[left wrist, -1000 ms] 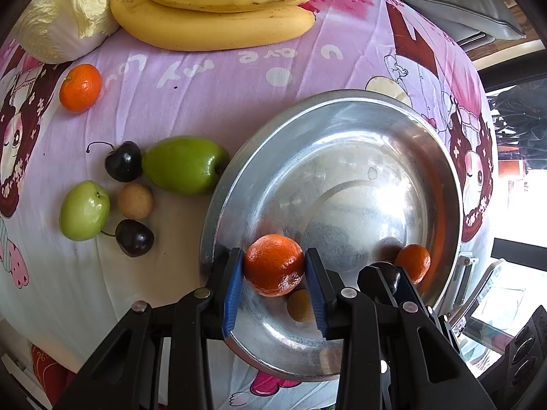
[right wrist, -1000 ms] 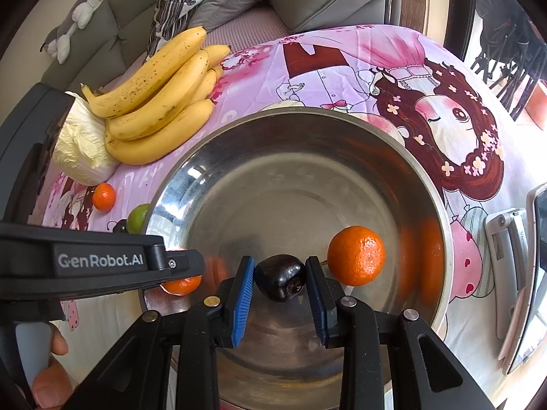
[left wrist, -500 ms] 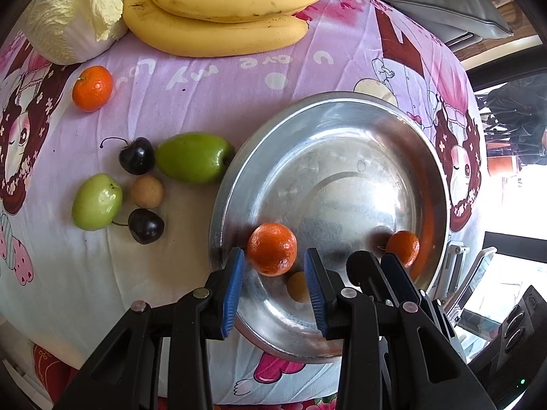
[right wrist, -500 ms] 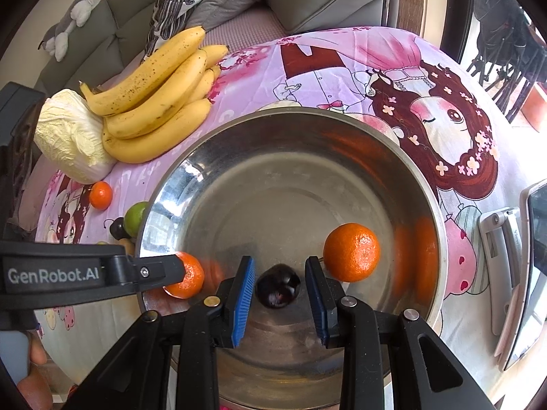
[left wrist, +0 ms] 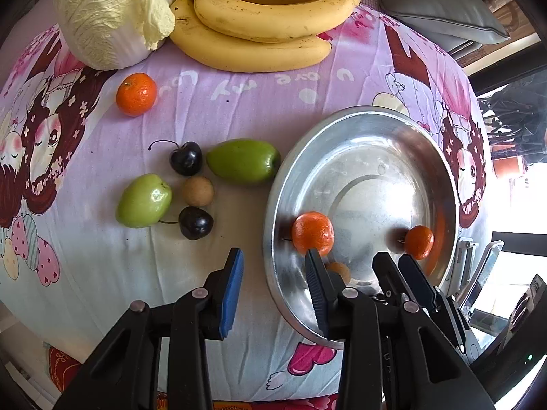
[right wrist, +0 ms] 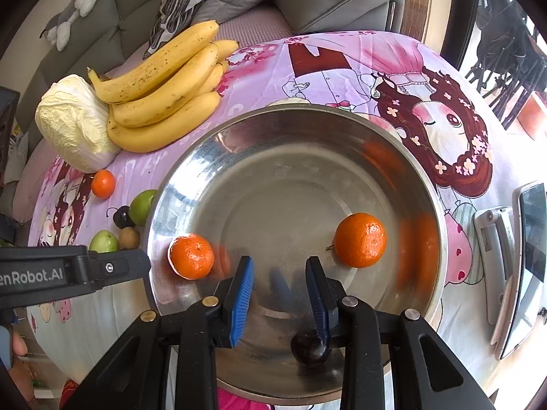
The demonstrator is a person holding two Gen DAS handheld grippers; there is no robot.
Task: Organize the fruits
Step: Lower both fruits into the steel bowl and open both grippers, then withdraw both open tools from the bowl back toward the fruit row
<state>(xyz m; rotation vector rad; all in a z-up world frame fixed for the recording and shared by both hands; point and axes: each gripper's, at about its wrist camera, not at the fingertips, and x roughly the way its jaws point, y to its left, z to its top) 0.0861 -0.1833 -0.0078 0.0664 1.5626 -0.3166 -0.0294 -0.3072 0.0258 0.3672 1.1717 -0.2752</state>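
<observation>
While the purple cartoon-print cloth (left wrist: 239, 102) carries the loose fruit, a steel bowl (left wrist: 393, 130) sits on its right part. At far left in the left wrist view lies a pale cabbage (left wrist: 109, 13), touching a bunch of bananas (left wrist: 266, 24). Just below the cabbage rests a lone tangerine (left wrist: 136, 94). Lower on the cloth a cluster lies close together: a round green fruit (left wrist: 143, 201), two dark cherries (left wrist: 186, 163) (left wrist: 196, 222), a small brown fruit (left wrist: 197, 190) between them, and a long green fruit (left wrist: 243, 160) whose tip is at the bowl's rim.

Left gripper (left wrist: 273, 283): fingers apart, nothing between them; one fingertip is over bare cloth, the other over the bowl's rim in front of a tangerine inside the bowl (left wrist: 312, 233). A small tan fruit (left wrist: 338, 271) lies just beside that tangerine, partly hidden.

Right gripper (right wrist: 279, 285): fingers apart and empty, over the bowl's floor; its jaws have just been opening. A dark cherry (right wrist: 309, 347) lies on the bowl floor under the right-side finger, not gripped. A second tangerine (right wrist: 360, 240) rests in the bowl near its right wall. A flat device in a holder (right wrist: 512, 266) lies at far right.
</observation>
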